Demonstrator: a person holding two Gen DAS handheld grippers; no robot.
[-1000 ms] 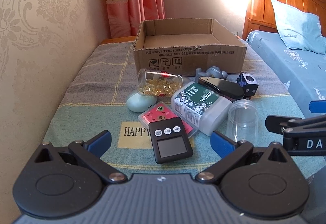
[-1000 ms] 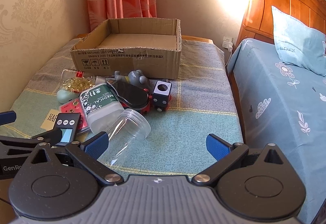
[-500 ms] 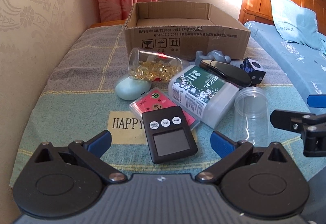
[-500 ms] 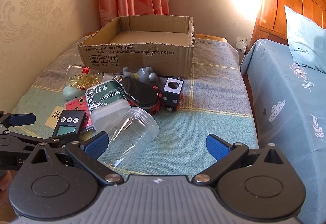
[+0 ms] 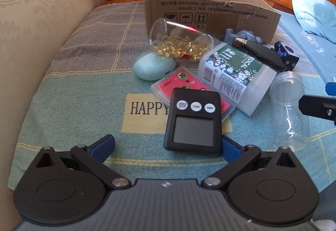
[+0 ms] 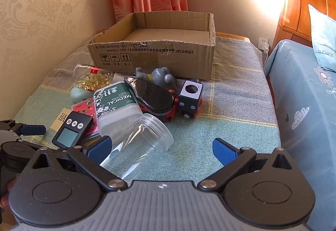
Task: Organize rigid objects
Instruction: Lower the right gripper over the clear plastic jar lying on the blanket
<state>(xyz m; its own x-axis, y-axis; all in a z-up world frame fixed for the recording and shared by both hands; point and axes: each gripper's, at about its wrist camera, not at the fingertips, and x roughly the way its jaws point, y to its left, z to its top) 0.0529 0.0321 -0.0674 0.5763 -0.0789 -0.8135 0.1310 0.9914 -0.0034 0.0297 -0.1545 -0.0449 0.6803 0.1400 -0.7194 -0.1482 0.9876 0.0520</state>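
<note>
A black digital timer (image 5: 194, 119) lies on the blanket, its near end between the open fingers of my left gripper (image 5: 168, 144); it also shows in the right wrist view (image 6: 72, 132). Behind it lie a pink card case (image 5: 178, 81), a pale green case (image 5: 154, 66), a capsule bottle (image 5: 180, 44), a MEDICAL cotton swab box (image 5: 235, 73) and a black case (image 5: 260, 52). A clear plastic jar (image 6: 138, 142) lies just ahead of my open, empty right gripper (image 6: 161, 148). An open cardboard box (image 6: 155, 50) stands behind the pile.
A grey figurine (image 6: 157, 75) and a black-and-white cube toy (image 6: 190, 95) lie near the box. The wall runs along the left. A bed with a blue sheet (image 6: 304, 94) and a pillow stands to the right. The blanket's right half (image 6: 231, 104) holds nothing.
My left gripper has moved forward and down to the timer, which now sits between its fingers. My right gripper has moved slightly closer to the clear jar.
</note>
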